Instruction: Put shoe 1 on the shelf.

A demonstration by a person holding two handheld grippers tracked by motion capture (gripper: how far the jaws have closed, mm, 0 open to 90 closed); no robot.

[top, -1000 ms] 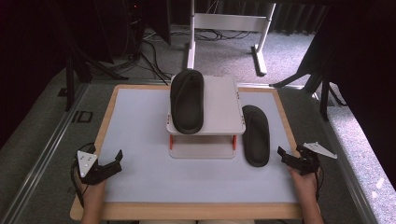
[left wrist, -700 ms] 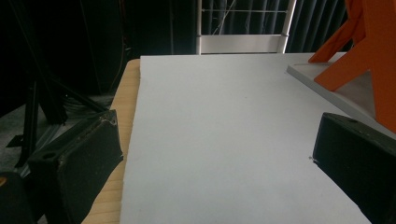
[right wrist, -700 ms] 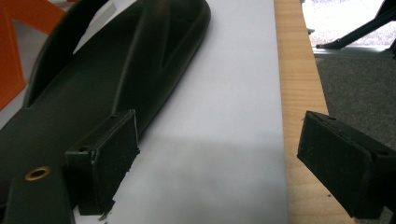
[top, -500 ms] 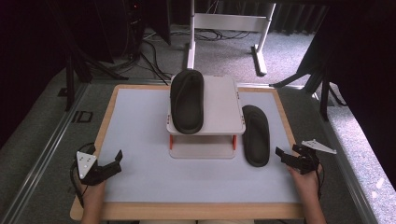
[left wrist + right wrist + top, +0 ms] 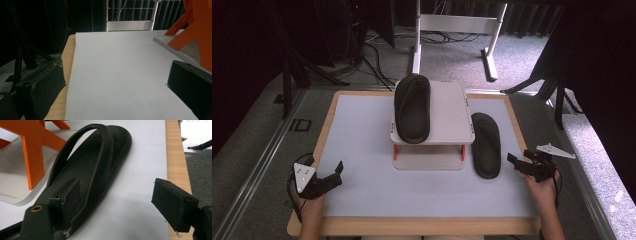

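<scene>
One black slipper already lies on the white rack. The second slipper rests just right of the rack, probably next. The right gripper, spread, nears it; the left gripper waits spread, left of the rack.

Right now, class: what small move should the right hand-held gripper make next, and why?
Probably ease the right hand-held gripper forward onto the heel of the sandal on the mat. Its jaws stand open, the sandal lies just ahead, and its mate already sits on the white stand.
</scene>
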